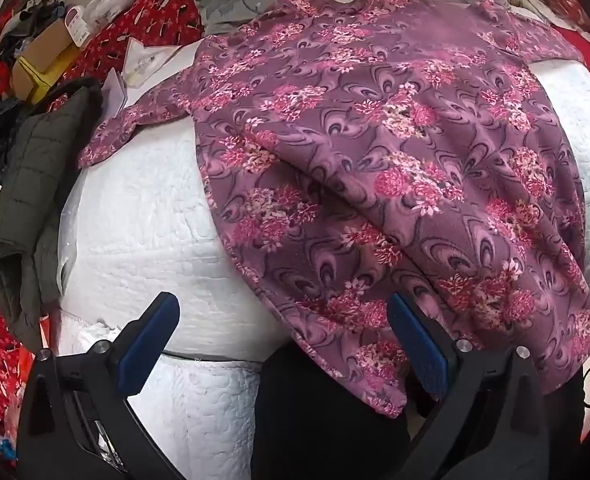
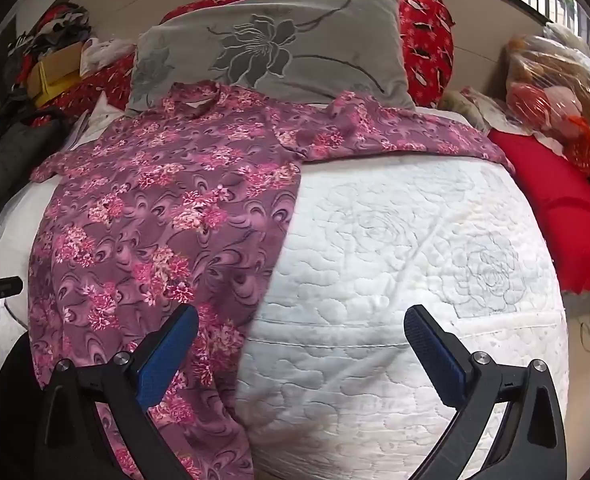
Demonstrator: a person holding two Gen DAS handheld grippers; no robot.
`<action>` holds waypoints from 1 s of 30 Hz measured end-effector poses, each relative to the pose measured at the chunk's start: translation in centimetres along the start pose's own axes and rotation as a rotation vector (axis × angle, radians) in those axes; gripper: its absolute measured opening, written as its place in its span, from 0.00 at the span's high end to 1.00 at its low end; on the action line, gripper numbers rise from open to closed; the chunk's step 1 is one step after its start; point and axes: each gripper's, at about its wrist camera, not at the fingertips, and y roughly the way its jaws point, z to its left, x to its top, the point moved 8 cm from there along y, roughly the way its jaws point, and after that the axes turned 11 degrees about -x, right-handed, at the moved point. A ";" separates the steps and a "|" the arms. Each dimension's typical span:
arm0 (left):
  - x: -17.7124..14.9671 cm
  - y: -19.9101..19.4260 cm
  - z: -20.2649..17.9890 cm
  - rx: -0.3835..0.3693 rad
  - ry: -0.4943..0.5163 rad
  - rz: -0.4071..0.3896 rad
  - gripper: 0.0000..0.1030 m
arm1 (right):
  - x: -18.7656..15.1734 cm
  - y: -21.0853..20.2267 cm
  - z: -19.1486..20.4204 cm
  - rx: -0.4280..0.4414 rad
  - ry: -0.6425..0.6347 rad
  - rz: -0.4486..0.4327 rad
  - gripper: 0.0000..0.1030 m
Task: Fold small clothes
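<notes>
A purple floral shirt (image 1: 375,152) lies spread on the white quilted mattress (image 1: 143,216), collar at the far end, hem hanging over the near edge. It also shows in the right wrist view (image 2: 155,208), with one sleeve stretched right (image 2: 395,136). My left gripper (image 1: 283,312) is open and empty, just before the shirt's near left hem. My right gripper (image 2: 301,324) is open and empty, above the mattress (image 2: 395,240) edge, its left finger (image 2: 167,352) over the shirt's right hem.
A grey flowered pillow (image 2: 279,40) lies at the head of the bed. A dark padded jacket (image 1: 27,184) hangs at the left. A red cloth (image 2: 555,208) and plastic-wrapped bundles (image 2: 555,80) lie at the right. Boxes (image 1: 43,60) and clutter sit at the far left.
</notes>
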 end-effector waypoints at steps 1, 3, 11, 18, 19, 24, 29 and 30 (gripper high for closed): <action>-0.2 0.1 0.1 -0.006 -0.003 -0.004 0.00 | 0.0 0.0 0.0 -0.003 -0.006 -0.002 0.00; -0.4 0.2 0.4 -0.014 -0.010 -0.011 0.00 | 0.1 -0.1 0.2 -0.006 -0.021 -0.005 0.00; -0.1 0.1 0.7 -0.088 -0.057 -0.042 0.00 | 0.2 -0.9 -0.4 -0.078 -0.019 -0.029 0.00; -1.2 -0.1 3.0 -0.090 -0.072 -0.114 0.00 | 0.4 -2.1 -0.9 -0.167 -0.006 -0.030 0.00; -1.3 0.0 3.2 -0.086 -0.072 -0.117 0.00 | 0.4 -2.5 -0.8 -0.174 -0.003 -0.032 0.00; -1.5 0.6 5.7 -0.074 -0.115 -0.131 0.00 | 0.6 -3.6 -0.6 -0.192 0.015 -0.026 0.00; -1.2 0.4 6.8 -0.088 -0.150 -0.163 0.00 | 0.5 -4.2 -0.5 -0.195 0.034 0.007 0.00; -1.1 0.3 7.0 -0.094 -0.152 -0.173 0.00 | 0.4 -4.3 -0.4 -0.197 0.035 0.014 0.00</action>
